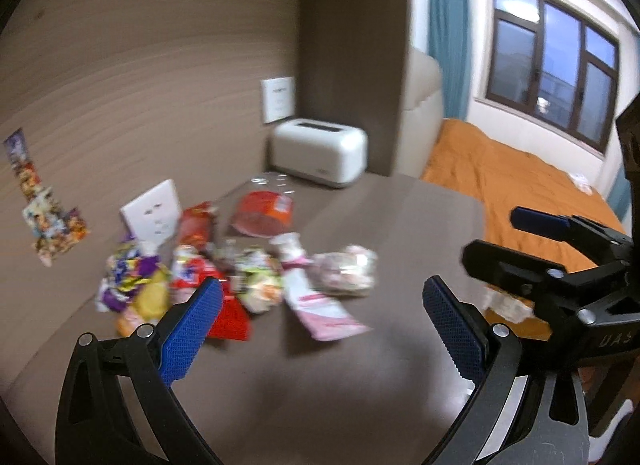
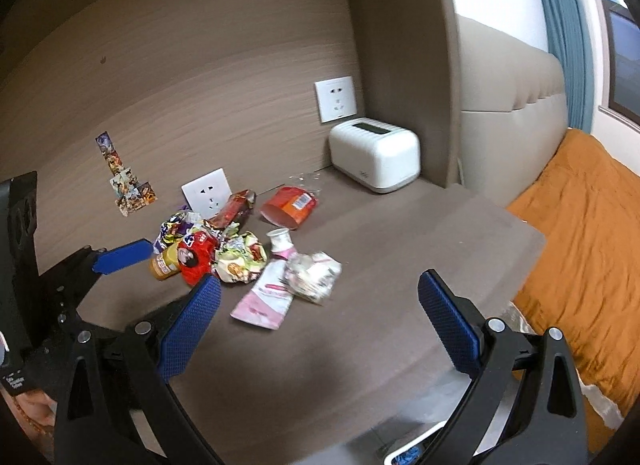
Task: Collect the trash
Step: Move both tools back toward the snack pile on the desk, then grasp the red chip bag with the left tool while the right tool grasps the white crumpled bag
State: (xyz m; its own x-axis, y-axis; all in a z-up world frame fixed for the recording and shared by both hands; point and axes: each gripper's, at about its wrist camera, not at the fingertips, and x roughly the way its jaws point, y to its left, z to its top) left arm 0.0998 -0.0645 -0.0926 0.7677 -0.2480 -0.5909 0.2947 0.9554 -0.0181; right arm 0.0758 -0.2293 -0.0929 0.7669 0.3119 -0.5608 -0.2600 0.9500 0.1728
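A heap of trash lies on the brown tabletop (image 2: 360, 325) by the wall: a pink-white pouch (image 2: 266, 297) (image 1: 324, 307), a crumpled clear wrapper (image 2: 314, 275) (image 1: 348, 271), a red-orange cup (image 2: 290, 207) (image 1: 262, 213), a small white cup (image 2: 280, 241), red, yellow and purple wrappers (image 2: 196, 253) (image 1: 140, 285). My left gripper (image 1: 324, 329) is open and empty, just in front of the heap. My right gripper (image 2: 320, 325) is open and empty, in front of the pouch. Each gripper shows in the other's view, the right (image 1: 560, 249) and the left (image 2: 120, 257).
A white toaster-like box (image 2: 376, 155) (image 1: 320, 151) stands in the back corner. White sockets (image 2: 336, 99) (image 2: 206, 193) and stickers (image 2: 126, 181) are on the wall. A bed with an orange cover (image 2: 580, 245) lies right of the table edge. A bin rim (image 2: 404, 455) shows below.
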